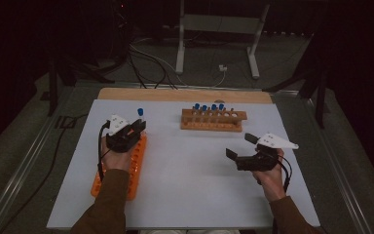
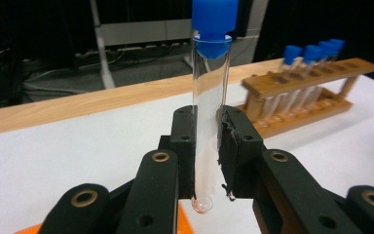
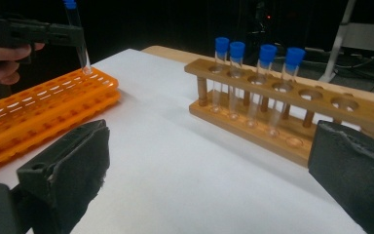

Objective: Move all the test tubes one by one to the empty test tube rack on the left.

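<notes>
Your left gripper (image 2: 208,146) clamps 1 test tube (image 2: 209,122) above the orange rack (image 3: 39,109); lower it straight into a hole. Right gripper (image 3: 209,185) gapes, empty.

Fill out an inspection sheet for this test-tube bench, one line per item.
Surface: white tabletop, wooden edge at the far side.
Job's things: capped test tube upright over the orange rack; wooden rack holding four blue-capped tubes.
Clutter: nothing seen.
Grippers: left claw shut on the test tube; right claw open, nothing between its jaws.
Cables: black leads across the floor.
Surroundings: dark room, grey stand behind the table.
</notes>
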### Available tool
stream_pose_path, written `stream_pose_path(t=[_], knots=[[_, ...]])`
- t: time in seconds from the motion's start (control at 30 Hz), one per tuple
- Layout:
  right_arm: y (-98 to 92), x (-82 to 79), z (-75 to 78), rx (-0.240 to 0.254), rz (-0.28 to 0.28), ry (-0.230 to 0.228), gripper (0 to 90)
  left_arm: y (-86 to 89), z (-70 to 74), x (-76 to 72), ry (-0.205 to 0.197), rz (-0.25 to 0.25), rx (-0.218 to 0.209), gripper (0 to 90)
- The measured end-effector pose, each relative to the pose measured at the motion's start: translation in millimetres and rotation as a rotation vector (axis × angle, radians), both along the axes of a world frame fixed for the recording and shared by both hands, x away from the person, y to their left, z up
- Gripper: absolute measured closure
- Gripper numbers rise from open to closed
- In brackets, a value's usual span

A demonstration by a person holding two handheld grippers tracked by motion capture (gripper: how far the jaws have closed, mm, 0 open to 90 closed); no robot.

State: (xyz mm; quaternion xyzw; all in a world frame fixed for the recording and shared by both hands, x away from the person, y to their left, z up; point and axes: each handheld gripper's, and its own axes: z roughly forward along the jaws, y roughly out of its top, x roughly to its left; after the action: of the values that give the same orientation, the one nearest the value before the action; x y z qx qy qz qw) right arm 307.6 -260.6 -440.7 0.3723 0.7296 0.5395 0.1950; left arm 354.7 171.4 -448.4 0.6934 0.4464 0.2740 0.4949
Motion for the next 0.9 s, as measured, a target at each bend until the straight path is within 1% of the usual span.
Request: stream_pose_path(t=[0.03,0.07,0.1,0.13,0.17,0.23,0.33,0.47,0.53,0.67,0.7,0.77,0.9], knots=[[-2.0,-1.1,-1.9,0.007,-0.003,0.004,1.6,0.9,-1.4,2.4,0.005,0.006,0.006,78.4],[-3.3,-0.7,-3.5,0.001,-0.003,0.011,1.6,1.8,-3.0,5.1,0.008,0.013,0.017,78.4],[-4.2,-0.1,-4.8,-0.002,-0.003,0.016,1.6,2.9,-4.6,7.6,0.012,0.022,0.017,78.4],[-5.7,1.2,-5.8,0.018,-0.002,0.027,1.7,4.1,-6.2,10.1,0.015,0.027,0.013,78.4],[-5.7,1.2,-5.8,0.018,-0.002,0.027,1.7,4.8,-7.9,12.4,0.021,0.032,0.010,78.4],[-5.1,1.6,-5.6,0.015,0.000,0.022,1.7,5.2,-11.7,17.0,0.033,0.040,0.027,78.4],[-4.3,1.5,-5.5,0.017,0.004,0.019,1.7,4.1,-18.3,24.1,0.062,0.050,0.067,78.4],[-4.5,0.9,-5.3,0.019,0.005,0.018,1.7,3.3,-22.6,30.5,0.100,0.058,0.089,78.5],[-5.1,0.7,-5.0,0.023,0.006,0.016,1.7,2.8,-24.3,32.2,0.123,0.057,0.096,78.5],[-6.7,0.6,-4.4,0.026,0.007,0.012,1.8,1.4,-29.9,35.0,0.203,0.048,0.139,78.5],[-6.7,0.6,-4.4,0.026,0.007,0.012,1.8,1.8,-29.8,35.0,0.214,0.046,0.144,78.5],[-7.2,0.0,-4.0,0.028,0.006,0.008,1.8,2.2,-28.8,34.3,0.225,0.045,0.135,78.6],[-7.2,-0.2,-3.8,0.027,0.008,0.004,1.8,3.2,-26.4,32.1,0.241,0.041,0.137,78.6]])
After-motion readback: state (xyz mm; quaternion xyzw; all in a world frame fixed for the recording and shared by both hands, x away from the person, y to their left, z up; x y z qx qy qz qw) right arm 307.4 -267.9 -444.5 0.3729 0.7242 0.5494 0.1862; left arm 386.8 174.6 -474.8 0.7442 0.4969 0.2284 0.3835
